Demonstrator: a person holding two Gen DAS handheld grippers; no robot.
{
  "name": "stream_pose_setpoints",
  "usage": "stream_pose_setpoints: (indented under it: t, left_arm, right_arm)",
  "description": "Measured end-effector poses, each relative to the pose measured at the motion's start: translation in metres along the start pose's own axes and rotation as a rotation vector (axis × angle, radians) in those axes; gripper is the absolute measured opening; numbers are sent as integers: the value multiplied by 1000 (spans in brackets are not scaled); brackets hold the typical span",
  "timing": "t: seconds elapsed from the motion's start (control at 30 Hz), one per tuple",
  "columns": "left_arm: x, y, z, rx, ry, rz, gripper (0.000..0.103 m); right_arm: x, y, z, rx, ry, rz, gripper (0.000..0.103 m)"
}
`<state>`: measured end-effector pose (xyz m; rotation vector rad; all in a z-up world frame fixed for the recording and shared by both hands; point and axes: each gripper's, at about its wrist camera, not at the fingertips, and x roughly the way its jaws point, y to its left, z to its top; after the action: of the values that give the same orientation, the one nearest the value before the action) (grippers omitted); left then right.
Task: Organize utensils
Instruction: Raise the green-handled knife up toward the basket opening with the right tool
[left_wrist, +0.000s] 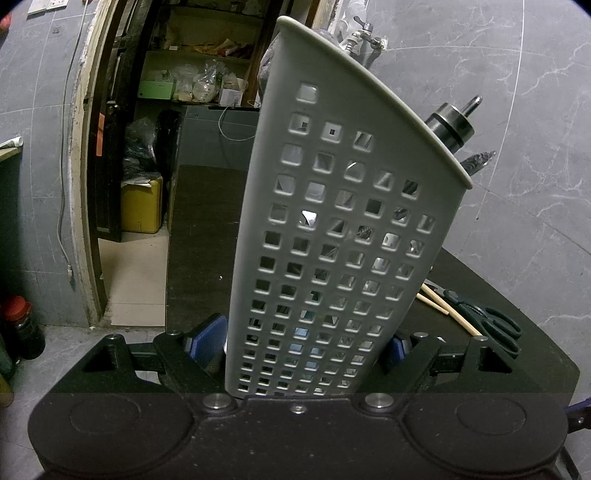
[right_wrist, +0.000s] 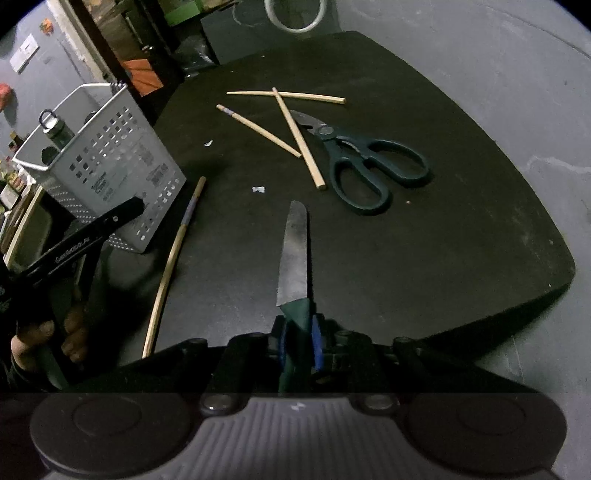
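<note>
A grey perforated utensil holder (left_wrist: 332, 221) stands upright on the black tabletop (right_wrist: 443, 240). My left gripper (left_wrist: 301, 343) is shut on its lower part, a blue pad on each side. Two utensil handles (left_wrist: 452, 125) stick out of its top. In the right wrist view the holder (right_wrist: 110, 166) is at the left, with a hand (right_wrist: 44, 336) on the left tool. My right gripper (right_wrist: 297, 343) is shut on the green handle of a knife (right_wrist: 293, 251), whose blade points forward low over the table. Dark scissors (right_wrist: 365, 162) and several chopsticks (right_wrist: 299, 136) lie beyond.
One long chopstick (right_wrist: 173, 258) lies between the holder and the knife. Paper scraps (right_wrist: 258, 189) dot the tabletop. A doorway with cluttered shelves and a yellow container (left_wrist: 142, 205) is behind the table. A tap (left_wrist: 364, 37) sticks out of the grey wall. A red-capped bottle (left_wrist: 20, 325) stands at the left.
</note>
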<state>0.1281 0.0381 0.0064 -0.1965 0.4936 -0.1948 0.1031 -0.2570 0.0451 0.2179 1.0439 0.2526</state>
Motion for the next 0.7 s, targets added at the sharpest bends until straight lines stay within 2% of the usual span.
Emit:
stream_pose_setpoints:
  t: [0.07,0.3,0.4,0.5,0.63,0.7]
  left_arm:
    - [0,0,0,0,0,0,85]
    - [0,1,0,0,0,0,85]
    - [0,1,0,0,0,0,85]
    - [0,1,0,0,0,0,85]
    - [0,1,0,0,0,0,85]
    - [0,1,0,0,0,0,85]
  right_arm:
    - [-2,-1,-1,10,-1,4,33]
    - [-2,1,1,-9,11,4,35]
    - [-12,-11,-1,50,27,39,52]
    - [-24,-24,-9,108,30,61,56]
    - [-15,-34,-15,156,83,131,56]
    - [-4,-34,-16,162,123,175,49]
